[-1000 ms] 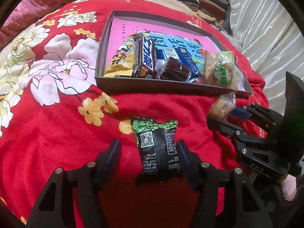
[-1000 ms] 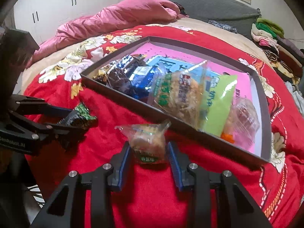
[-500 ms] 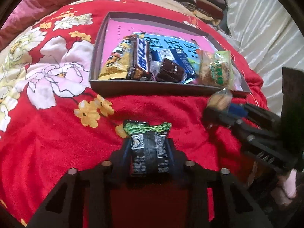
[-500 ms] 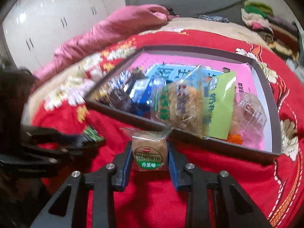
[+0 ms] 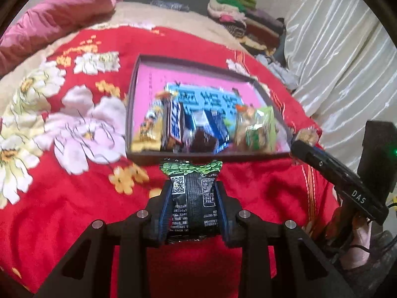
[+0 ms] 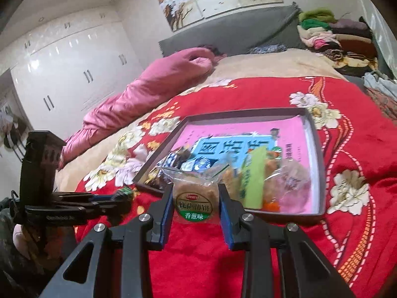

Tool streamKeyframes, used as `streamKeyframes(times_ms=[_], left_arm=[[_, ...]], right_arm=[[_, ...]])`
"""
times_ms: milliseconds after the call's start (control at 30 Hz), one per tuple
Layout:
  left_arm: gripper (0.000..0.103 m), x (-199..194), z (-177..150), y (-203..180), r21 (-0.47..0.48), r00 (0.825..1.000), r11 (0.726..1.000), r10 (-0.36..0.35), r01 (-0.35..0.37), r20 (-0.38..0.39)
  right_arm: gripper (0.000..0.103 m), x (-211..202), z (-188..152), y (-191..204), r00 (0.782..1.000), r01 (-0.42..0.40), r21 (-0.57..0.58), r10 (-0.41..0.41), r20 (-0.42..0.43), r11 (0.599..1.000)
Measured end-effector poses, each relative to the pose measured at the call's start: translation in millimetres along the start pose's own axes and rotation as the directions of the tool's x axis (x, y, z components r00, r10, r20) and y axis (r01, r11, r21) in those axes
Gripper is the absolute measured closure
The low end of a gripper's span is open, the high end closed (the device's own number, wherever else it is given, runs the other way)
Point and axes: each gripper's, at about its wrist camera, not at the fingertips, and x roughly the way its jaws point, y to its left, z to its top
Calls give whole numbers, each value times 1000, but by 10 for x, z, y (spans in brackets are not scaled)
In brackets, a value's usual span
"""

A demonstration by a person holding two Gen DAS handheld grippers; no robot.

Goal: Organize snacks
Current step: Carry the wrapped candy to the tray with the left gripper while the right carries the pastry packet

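A red floral bedspread (image 5: 62, 198) covers the bed, and on it lies the landmark here, a shallow dark-rimmed box tray (image 5: 131, 114) with a pink printed floor. Beyond the tray's far rim are a rolled pink quilt (image 6: 139, 87) and a stack of folded clothes (image 6: 332, 34). Inside the tray, bunched against its near wall, sits a blurred heap of wrapped snacks (image 5: 198, 129), among them a light-green packet (image 6: 253, 178). Just short of the tray's near wall, the left gripper (image 5: 193, 206) is clamped on a black snack packet (image 5: 191, 198) with a green top edge and a QR code, held above the bedspread. At the tray's near right corner, the right gripper (image 6: 196, 206) is closed around a clear-wrapped biscuit (image 6: 196, 198) bearing a round green label, its wrapper overlapping the tray's near rim in view.
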Motion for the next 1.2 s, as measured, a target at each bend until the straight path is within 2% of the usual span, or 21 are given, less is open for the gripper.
streamKeyframes(times_ms=[167,600,1200], left_arm=[[69,-53,126,73,-12,999,1000,23,-23,45],[70,12,311,151,-36,995,998,51,-48,86],[70,225,505,273,-33,987,994,112,-109,116]], right_arm=[[69,-107,57,-153,999,34,37,-35,36,999],[69,-227,120,-425,990,111,87,-118,76,990],[69,-191,126,-543,983,166,87,-172,61,982]])
